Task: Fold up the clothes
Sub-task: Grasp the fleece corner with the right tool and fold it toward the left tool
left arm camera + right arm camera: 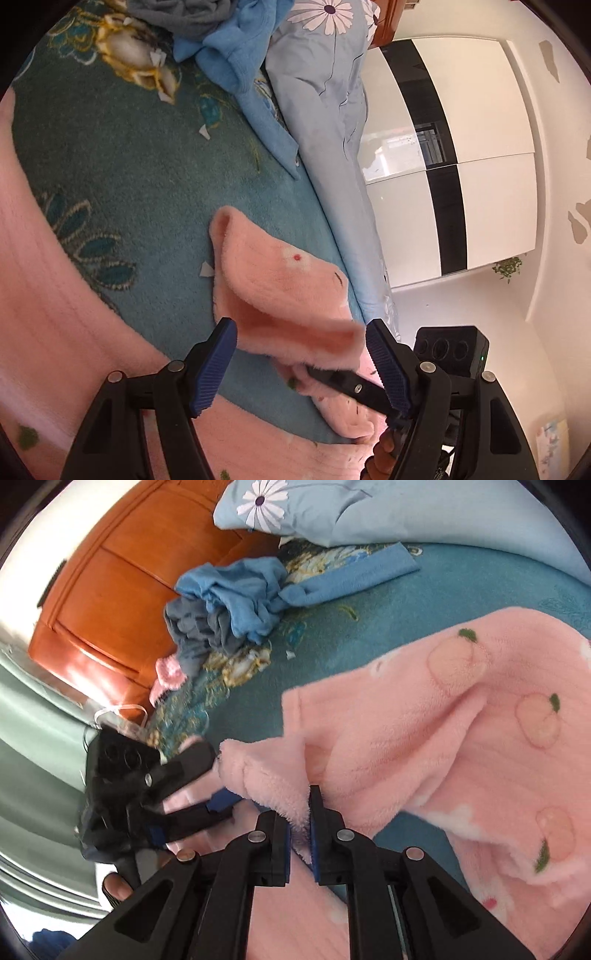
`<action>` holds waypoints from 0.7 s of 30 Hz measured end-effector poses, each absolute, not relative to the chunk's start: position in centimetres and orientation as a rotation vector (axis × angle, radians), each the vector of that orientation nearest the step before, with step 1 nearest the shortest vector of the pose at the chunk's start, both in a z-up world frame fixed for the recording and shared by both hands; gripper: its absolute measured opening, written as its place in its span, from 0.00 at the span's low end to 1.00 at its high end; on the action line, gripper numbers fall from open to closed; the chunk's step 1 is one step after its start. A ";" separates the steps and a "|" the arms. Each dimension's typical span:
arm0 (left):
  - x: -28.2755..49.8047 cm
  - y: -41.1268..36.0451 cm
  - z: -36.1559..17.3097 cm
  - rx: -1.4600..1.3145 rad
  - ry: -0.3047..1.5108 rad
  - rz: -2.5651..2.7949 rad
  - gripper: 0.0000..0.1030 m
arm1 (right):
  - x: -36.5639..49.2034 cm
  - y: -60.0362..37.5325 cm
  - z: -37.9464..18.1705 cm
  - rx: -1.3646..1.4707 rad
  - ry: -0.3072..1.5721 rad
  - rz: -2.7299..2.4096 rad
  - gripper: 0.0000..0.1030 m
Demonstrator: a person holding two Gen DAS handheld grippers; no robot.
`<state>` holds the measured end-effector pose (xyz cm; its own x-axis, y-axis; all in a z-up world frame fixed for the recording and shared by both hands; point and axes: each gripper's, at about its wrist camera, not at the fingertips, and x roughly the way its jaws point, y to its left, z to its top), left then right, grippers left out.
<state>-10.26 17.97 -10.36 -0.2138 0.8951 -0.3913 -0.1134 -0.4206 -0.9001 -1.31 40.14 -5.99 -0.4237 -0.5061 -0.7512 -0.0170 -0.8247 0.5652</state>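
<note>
Soft, light, floppy pink fleece garment [461,738] on the bed [461,587]; best pinched at hem corners. Right hand-held gripper [300,834] clenched on its edge; left hand-held gripper [301,354] released, straddling a fold.

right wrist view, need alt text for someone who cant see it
The right gripper, fingers shut, pinches an edge of a fluffy pink garment printed with peaches, spread on a teal floral blanket. The left gripper reaches toward the same edge. Behind lie crumpled blue and grey clothes, a daisy-print pillow and an orange wooden headboard.
</note>
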 end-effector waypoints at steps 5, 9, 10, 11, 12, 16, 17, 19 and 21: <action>-9.3 15.0 -10.0 -1.254 -1.037 1.750 0.74 | 1.6 41.0 -4.6 1.527 -0.584 -2.386 0.11; -9.0 12.3 -9.0 -1.187 -1.079 1.756 0.74 | 0.6 40.7 -1.5 1.480 -0.490 -2.446 0.20; -8.9 11.8 -8.8 -1.175 -1.073 1.765 0.74 | 0.0 40.1 -0.7 1.471 -0.454 -2.443 0.28; -8.9 11.3 -8.7 -1.169 -1.075 1.771 0.74 | -0.5 39.3 0.2 1.449 -0.407 -2.447 0.31; -8.9 10.9 -8.7 -1.166 -1.081 1.776 0.74 | -1.0 38.5 1.2 1.427 -0.361 -2.451 0.31; -8.7 9.3 -8.6 -1.149 -1.102 1.807 0.74 | -3.0 35.6 2.9 1.349 -0.270 -2.464 0.41; -8.8 9.1 -8.5 -1.146 -1.099 1.820 0.74 | -3.9 34.7 2.3 1.393 -0.227 -2.468 0.41; -8.8 9.0 -8.4 -1.145 -1.081 1.828 0.74 | -6.0 32.7 0.0 1.544 -0.111 -2.466 0.41; -8.8 8.8 -8.4 -1.146 -1.076 1.827 0.74 | -7.7 31.3 -2.5 1.641 -0.027 -2.462 0.41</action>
